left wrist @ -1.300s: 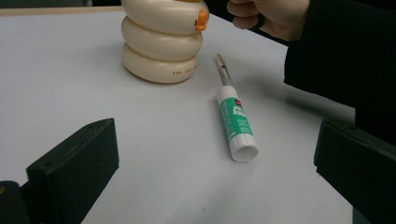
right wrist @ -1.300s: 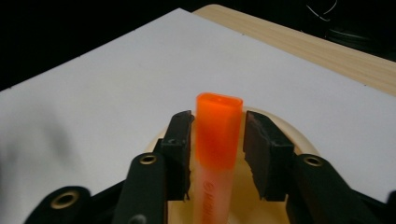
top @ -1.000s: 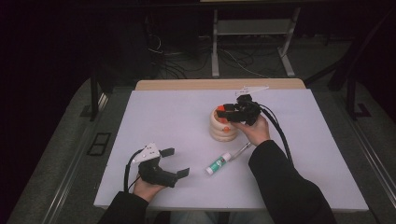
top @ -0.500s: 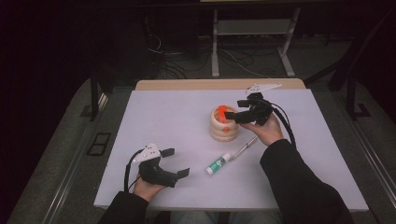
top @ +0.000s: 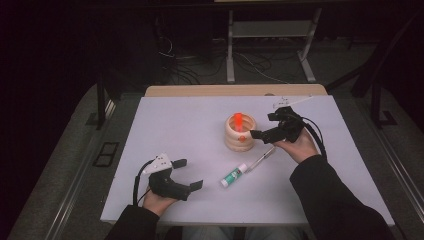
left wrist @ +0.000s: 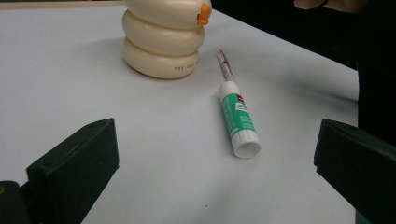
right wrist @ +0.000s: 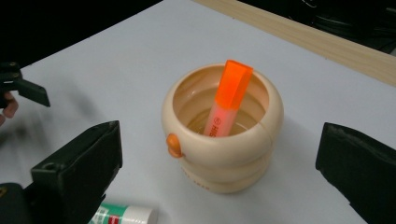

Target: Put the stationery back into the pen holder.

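The right gripper (top: 264, 126) hovered just beside the cream ringed holder (top: 239, 132), on its right, with its jaws spread wide and nothing between them; in the right gripper view the holder (right wrist: 223, 140) sat framed between the two black jaws. An orange highlighter (right wrist: 227, 100) stood tilted inside the holder, cap up, leaning against the rim. The left gripper (top: 186, 174) rested low near the table's front edge, well apart from the holder, its jaws likewise wide open and empty. Between the two grippers a green-and-white glue stick (top: 234, 175) lay on its side on the white table (top: 180, 125), and a slim pen (left wrist: 225, 64) lay in line with it, its end touching the glue stick (left wrist: 239, 119) and reaching toward the holder's base.
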`<state>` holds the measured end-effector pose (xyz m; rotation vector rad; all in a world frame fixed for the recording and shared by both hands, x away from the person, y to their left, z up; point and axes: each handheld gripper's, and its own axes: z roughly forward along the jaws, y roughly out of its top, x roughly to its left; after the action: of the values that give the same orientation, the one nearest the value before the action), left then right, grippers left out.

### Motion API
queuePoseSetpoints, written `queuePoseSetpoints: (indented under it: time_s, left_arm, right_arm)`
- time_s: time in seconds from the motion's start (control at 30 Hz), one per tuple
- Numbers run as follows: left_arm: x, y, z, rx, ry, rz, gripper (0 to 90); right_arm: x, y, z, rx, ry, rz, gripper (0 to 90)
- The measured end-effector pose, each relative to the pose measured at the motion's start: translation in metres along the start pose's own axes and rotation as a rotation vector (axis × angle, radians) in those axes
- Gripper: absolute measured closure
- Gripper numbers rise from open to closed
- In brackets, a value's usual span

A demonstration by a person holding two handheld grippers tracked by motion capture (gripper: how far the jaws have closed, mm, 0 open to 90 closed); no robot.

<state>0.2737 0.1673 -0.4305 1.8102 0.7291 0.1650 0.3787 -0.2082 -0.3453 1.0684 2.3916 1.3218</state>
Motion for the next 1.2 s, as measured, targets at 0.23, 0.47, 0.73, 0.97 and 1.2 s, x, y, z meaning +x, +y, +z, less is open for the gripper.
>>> queuePoseSetpoints:
  time_s: [0.23,0.47,0.73,0.97,1.2]
  left_arm:
    - [0.000,0.000,0.000,0.004,0.001,0.000,0.0]
    - [0.000,0.000,0.000,0.005,0.003,0.002,0.0]
    - [0.000,0.000,0.000,0.009,0.003,0.005,0.0]
    - [-0.001,0.000,0.000,0.010,0.002,0.003,0.0]
    - [0.000,0.000,0.000,0.012,0.001,0.001,0.0]
  right_arm:
    - [0.005,-0.013,-0.015,-0.008,-0.003,-0.009,0.2]
    - [0.007,-0.027,-0.028,-0.015,-0.003,-0.005,0.1]
    - [0.008,-0.043,-0.040,-0.019,-0.006,0.010,0.2]
    - [0.009,-0.060,-0.046,-0.016,-0.007,0.022,0.2]
    - [0.013,-0.077,-0.052,-0.030,-0.003,0.041,0.2]
